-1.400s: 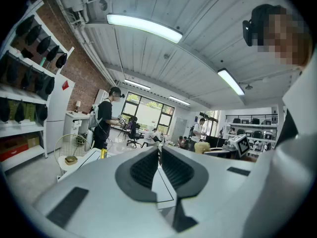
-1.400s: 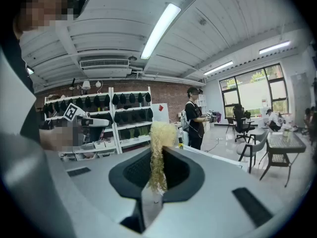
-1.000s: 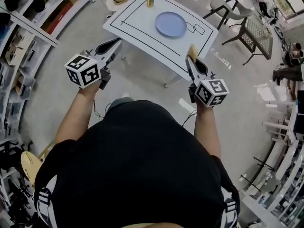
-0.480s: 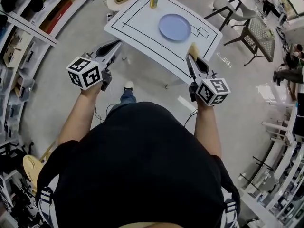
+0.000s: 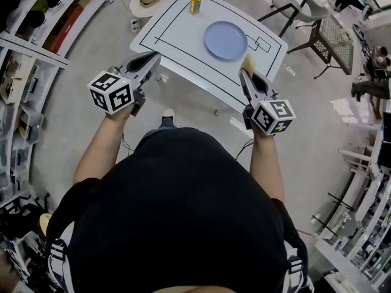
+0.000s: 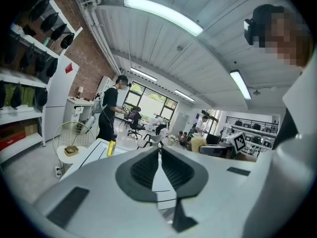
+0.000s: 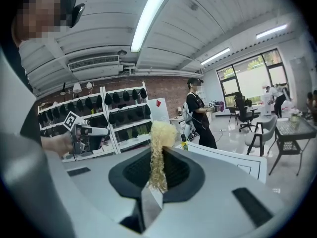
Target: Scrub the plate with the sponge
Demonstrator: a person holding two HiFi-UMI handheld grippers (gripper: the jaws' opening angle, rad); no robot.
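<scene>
With the right claw pinched on the yellow sponge and the left claw closed empty, the sponge should probably meet the blue plate, lying mid-desk, flat and lightly.

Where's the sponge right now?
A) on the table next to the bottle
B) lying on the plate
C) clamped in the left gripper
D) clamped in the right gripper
D: the right gripper view shows the yellow sponge pinched between the jaws of the right gripper, while the plate sits bare on the table and the left gripper has its jaws together on nothing.
</scene>
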